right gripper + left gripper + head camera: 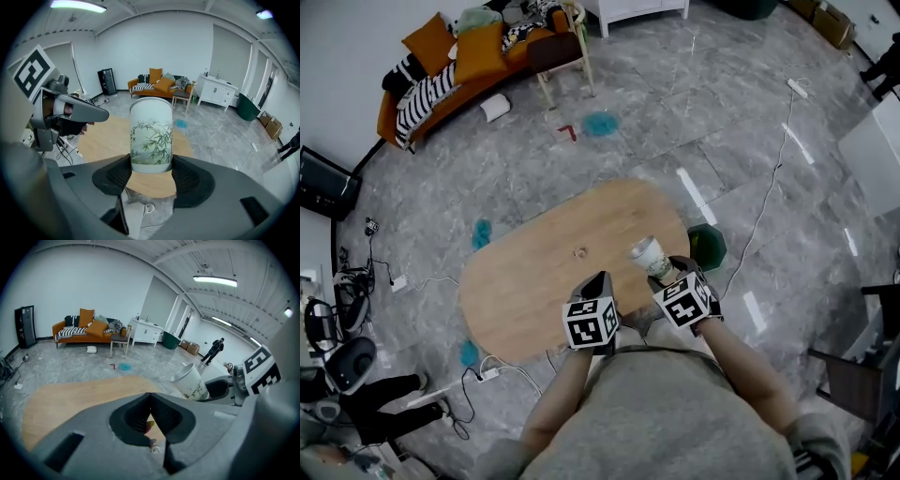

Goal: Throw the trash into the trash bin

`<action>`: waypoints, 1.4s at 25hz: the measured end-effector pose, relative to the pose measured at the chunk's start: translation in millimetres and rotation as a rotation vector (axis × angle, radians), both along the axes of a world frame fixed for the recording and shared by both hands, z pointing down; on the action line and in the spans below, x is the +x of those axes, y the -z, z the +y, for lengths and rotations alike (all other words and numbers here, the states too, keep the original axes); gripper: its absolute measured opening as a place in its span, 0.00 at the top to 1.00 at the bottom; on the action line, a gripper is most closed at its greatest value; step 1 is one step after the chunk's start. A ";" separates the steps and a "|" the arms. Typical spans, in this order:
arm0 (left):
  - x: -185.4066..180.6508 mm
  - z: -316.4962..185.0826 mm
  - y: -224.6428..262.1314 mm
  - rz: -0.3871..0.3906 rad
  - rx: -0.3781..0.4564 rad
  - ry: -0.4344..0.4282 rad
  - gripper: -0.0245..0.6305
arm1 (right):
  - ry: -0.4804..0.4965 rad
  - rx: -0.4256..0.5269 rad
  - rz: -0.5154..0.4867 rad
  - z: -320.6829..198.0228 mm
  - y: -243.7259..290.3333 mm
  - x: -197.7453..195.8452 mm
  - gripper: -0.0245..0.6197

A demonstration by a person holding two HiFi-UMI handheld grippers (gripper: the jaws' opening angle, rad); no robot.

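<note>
A white paper cup (pixel 151 136) printed with green bamboo stands upright between the jaws of my right gripper (pixel 151 164), which is shut on its base. In the head view the cup (pixel 647 254) hangs over the right end of the oval wooden table (pixel 544 272), held by the right gripper (pixel 667 274). A dark green trash bin (pixel 709 247) sits on the floor just past that table end. My left gripper (pixel 598 281) is over the table's near edge; its jaws (pixel 151 414) are closed with nothing between them. The cup (pixel 191 383) also shows tilted in the left gripper view.
A small scrap (pixel 578 252) lies mid-table. An orange sofa (pixel 459 66) and a chair (pixel 562 52) stand at the far side. Blue patches (pixel 601 124) and a red piece (pixel 568 132) lie on the marble floor. Cables (pixel 769 187) run right of the bin. A person (pixel 213 350) stands far off.
</note>
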State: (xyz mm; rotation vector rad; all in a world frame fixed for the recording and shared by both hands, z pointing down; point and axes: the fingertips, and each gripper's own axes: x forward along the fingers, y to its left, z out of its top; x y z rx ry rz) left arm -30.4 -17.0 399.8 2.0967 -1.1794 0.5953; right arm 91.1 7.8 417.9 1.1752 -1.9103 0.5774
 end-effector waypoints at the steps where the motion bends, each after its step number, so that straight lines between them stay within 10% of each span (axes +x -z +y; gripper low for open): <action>1: 3.8 1.0 0.1 0.000 0.002 -0.004 0.95 | -0.002 0.002 -0.001 1.3 -0.1 3.0 0.59; 35: 155.7 30.9 -3.4 -0.048 0.012 -0.151 0.95 | -0.137 0.021 -0.032 41.5 -2.1 148.1 0.59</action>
